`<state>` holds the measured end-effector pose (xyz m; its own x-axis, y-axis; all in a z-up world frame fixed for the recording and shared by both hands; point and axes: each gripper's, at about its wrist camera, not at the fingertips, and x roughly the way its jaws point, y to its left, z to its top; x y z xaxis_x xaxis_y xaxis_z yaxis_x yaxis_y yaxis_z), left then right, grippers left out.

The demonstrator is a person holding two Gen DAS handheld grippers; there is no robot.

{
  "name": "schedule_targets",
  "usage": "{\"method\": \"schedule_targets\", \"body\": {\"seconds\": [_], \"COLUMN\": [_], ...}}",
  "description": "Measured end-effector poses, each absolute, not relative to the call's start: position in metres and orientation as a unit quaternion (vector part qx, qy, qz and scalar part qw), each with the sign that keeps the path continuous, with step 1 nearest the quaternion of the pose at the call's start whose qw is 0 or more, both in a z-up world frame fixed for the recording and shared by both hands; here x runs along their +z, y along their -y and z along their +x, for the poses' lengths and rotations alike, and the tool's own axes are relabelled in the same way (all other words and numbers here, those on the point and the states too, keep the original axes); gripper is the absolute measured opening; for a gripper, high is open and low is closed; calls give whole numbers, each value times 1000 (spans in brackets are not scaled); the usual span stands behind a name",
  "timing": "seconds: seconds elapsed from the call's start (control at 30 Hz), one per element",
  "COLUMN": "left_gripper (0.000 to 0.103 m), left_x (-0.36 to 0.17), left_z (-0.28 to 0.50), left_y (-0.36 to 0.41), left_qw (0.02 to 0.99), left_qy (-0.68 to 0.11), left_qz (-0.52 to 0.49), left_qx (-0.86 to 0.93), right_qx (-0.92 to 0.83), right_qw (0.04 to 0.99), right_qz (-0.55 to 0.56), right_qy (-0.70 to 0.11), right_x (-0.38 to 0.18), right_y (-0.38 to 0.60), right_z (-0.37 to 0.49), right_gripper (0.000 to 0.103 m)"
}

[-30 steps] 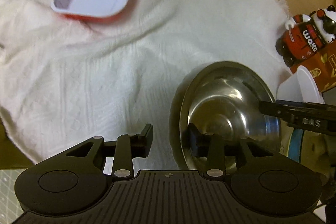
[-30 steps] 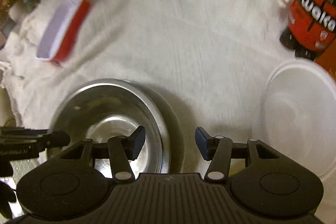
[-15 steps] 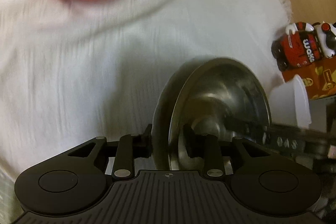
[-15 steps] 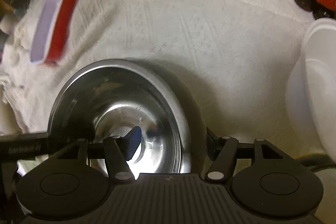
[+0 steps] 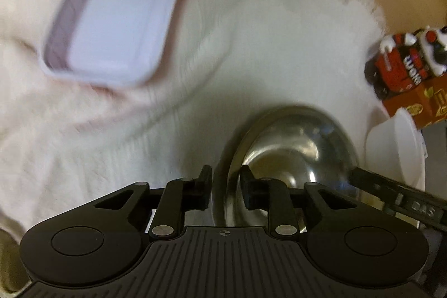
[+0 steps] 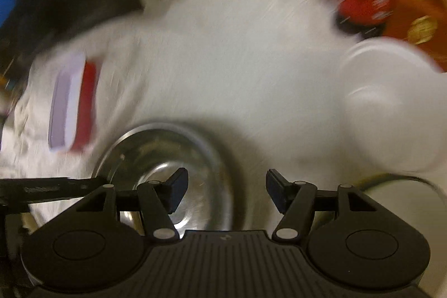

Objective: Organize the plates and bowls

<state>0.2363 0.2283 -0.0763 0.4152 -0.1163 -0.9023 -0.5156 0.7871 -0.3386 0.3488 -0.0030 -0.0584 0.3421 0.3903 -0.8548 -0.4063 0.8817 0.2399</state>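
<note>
On the black arm of the right gripper (image 5: 402,203), reaching in from the right edge of the left wrist view, pale raised letters read "DAS". The red and black toy figure (image 5: 396,69) carries white lettering, tilted and too blurred to read for certain in either view.

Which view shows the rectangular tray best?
The left wrist view: the rectangular tray lies large with its white inside open to the camera, though blurred. The right wrist view shows it small, edge-on, with its red side showing.
</note>
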Motion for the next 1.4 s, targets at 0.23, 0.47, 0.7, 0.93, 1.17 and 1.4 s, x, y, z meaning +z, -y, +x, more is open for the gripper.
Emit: {"method": "schedule_targets", "body": {"seconds": [0.23, 0.47, 0.7, 0.93, 1.17, 1.4], "left_gripper": [14, 14, 14, 14, 14, 14], "left_x": [37, 138, 150, 152, 155, 81], "left_z": [242, 263, 284, 298, 310, 354], "left_y": [-198, -113, -58, -18, 3, -5], "left_qw": [803, 807, 795, 798, 810, 858], "left_qy": [-494, -466, -481, -485, -472, -467], "left_qz": [-333, -347, -362, -351, -336, -212], "left_qx": [-4, -105, -69, -75, -91, -34], "right_qx": [180, 165, 182, 196, 187, 176], "right_qw": [872, 882, 871, 868, 877, 875], "right_qz": [7, 39, 81, 96, 94, 75], "right_qy": [-454, -440, -449, -446, -432, -445], "right_x": [-12, -9, -25, -29, -28, -36], "right_y": [66, 127, 166, 192, 215, 225], "right_z": [331, 358, 383, 391, 397, 412], "right_gripper": [63, 63, 63, 63, 65, 65]}}
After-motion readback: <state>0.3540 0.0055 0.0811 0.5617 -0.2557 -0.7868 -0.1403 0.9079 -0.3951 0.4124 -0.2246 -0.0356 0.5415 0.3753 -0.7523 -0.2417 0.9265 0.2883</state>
